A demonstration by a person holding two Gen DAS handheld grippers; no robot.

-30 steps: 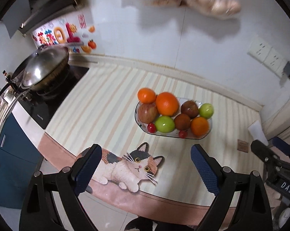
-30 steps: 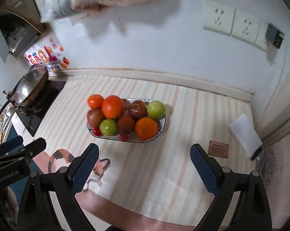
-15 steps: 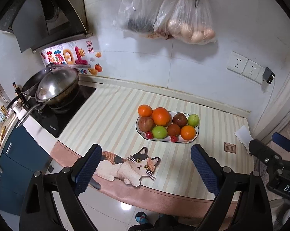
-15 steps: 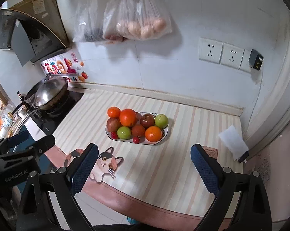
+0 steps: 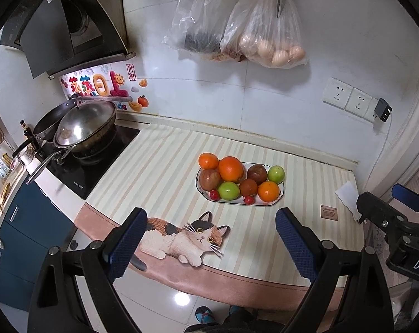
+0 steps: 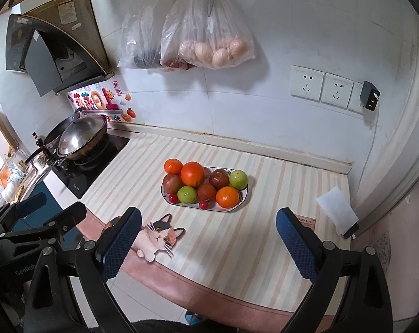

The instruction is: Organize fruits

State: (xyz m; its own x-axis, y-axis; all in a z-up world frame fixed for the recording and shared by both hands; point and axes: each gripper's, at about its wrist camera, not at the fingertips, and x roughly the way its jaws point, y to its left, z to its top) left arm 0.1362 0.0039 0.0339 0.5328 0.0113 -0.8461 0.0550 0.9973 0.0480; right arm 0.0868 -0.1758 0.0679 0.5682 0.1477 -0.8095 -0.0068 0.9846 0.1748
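A white oval plate [image 5: 237, 202] sits mid-counter on the striped mat, heaped with fruit: a large orange [image 5: 230, 168], two smaller oranges, two green apples [image 5: 229, 190], dark red apples [image 5: 256, 174] and two cherry tomatoes [image 5: 214, 194]. The same plate [image 6: 244, 194] shows in the right wrist view. My left gripper [image 5: 210, 222] hangs open, high above the counter's front edge and well short of the plate, with nothing between its blue pads. My right gripper [image 6: 208, 219] hovers alongside it; its jaws are opening and hold nothing.
A lidded wok [image 5: 84, 127] stands on the black stove at the left. Plastic bags [image 5: 265, 36] and red scissors hang on the wall above. A folded white paper [image 5: 348, 197] and a small brown card [image 5: 328, 212] lie at the right. A cat picture [image 5: 181, 236] marks the mat's front.
Both grippers have risen and drawn back from the plate, so it looks smaller and the wall with the hanging bags has come into view. The fruit has not moved.
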